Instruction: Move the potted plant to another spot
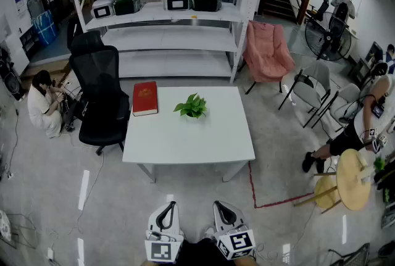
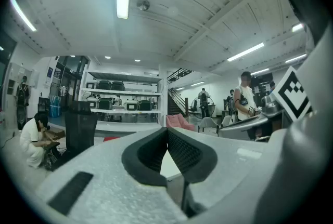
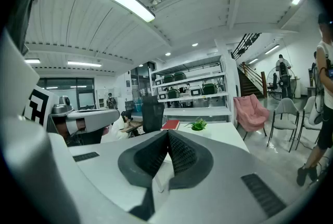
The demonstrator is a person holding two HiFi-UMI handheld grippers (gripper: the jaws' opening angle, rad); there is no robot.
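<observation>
Potted plant (image 1: 192,106) stands mid-frame on the surface (image 1: 185,141); left hand-held gripper (image 1: 166,204) and right hand-held gripper (image 1: 220,204), clenched empty at bottom centre, apparently precede any approach.

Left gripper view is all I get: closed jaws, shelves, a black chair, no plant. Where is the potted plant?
Observer: The potted plant stands on the white table, near its far edge, apart from a red book on its left in the head view.
Operator: Is the right gripper holding anything?
Observer: No. The right gripper is shut on nothing and points toward the table.
Operator: Are we at the table?
Observer: Not yet. In the head view the left gripper and the right one sit low in the picture, with floor between them and the table's near edge.
</observation>
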